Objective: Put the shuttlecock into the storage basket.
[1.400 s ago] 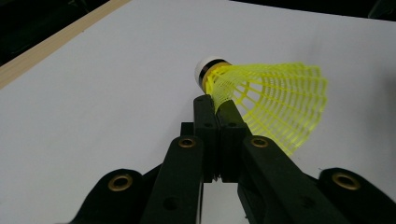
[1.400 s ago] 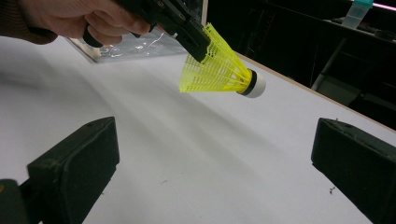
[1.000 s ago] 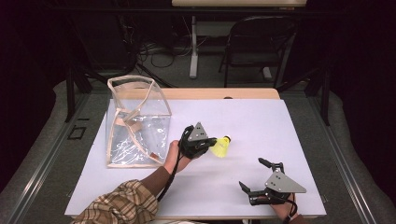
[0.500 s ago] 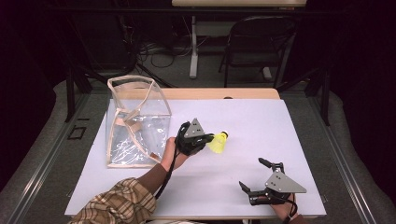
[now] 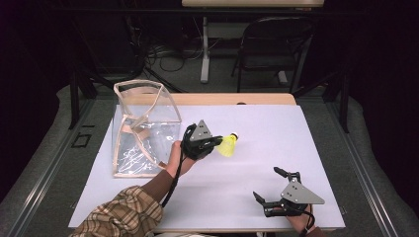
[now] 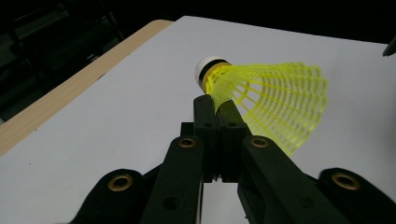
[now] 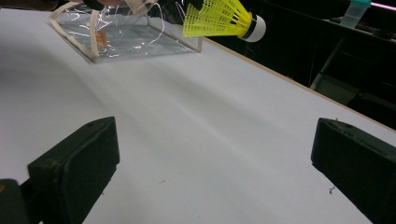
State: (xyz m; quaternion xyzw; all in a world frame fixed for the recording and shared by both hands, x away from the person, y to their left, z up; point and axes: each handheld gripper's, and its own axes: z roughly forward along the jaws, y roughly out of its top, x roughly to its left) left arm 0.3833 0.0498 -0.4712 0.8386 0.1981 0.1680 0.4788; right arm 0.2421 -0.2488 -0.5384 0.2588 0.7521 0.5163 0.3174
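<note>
Item 1: yellow mesh plastic shuttlecock with white cork tip (image 5: 229, 145), frame centre, pinched by its skirt in the left gripper (image 5: 216, 143), lifted, likely bound for the clear plastic pouch (image 5: 143, 131) at its left. Right gripper (image 5: 274, 188), lower right: jaws spread wide, idle.

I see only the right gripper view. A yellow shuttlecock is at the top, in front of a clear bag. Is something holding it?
Observer: Yes. The left tool is shut on the shuttlecock, pinching the edge of its yellow skirt.
Operator: Is it lying on the table?
Observer: No. The high view shows it lifted above the white table, cork end pointing away from the person.
Operator: And the clear bag, is it open?
Observer: The clear bag stands left of the left tool with its top rim open.
</note>
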